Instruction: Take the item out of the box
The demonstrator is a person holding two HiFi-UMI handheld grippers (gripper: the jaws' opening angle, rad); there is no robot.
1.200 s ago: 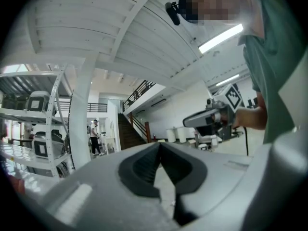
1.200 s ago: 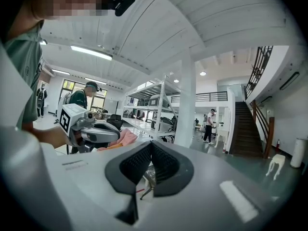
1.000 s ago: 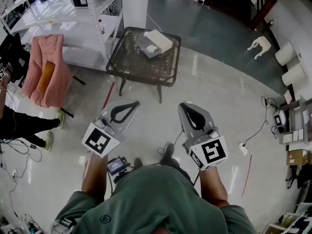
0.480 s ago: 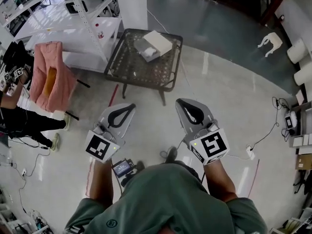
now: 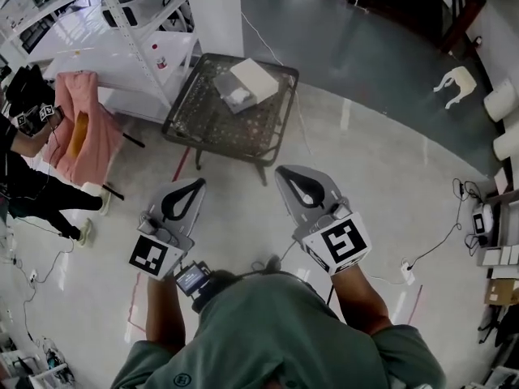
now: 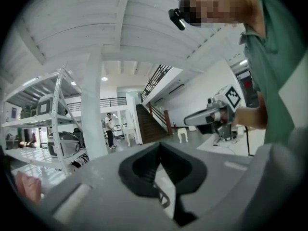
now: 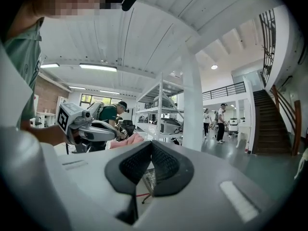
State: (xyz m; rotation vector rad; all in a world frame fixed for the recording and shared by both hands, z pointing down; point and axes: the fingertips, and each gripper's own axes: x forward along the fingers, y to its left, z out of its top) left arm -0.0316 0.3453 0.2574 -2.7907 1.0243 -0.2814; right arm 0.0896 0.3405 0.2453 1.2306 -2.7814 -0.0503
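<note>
An open white cardboard box (image 5: 244, 83) lies on a small dark mesh table (image 5: 188, 116) ahead of me in the head view; something pale shows inside it, too small to identify. My left gripper (image 5: 195, 184) and right gripper (image 5: 286, 171) are held side by side over the floor, short of the table's near edge, both pointing toward it. Each is shut, tips together, with nothing between them. In the left gripper view my left gripper (image 6: 159, 146) has its jaws closed; the right gripper view shows my right gripper (image 7: 151, 144) closed too.
White metal shelving (image 5: 122, 23) and a white column (image 5: 217, 10) stand behind the table. A pink cloth over a chair (image 5: 77, 128) and another person (image 5: 28, 185) are at left. Cables (image 5: 442, 217) trail over the glossy floor at right.
Both grippers have been carried forward toward the table, which now sits a little closer and further left in the head view. Both jaws stay shut.
</note>
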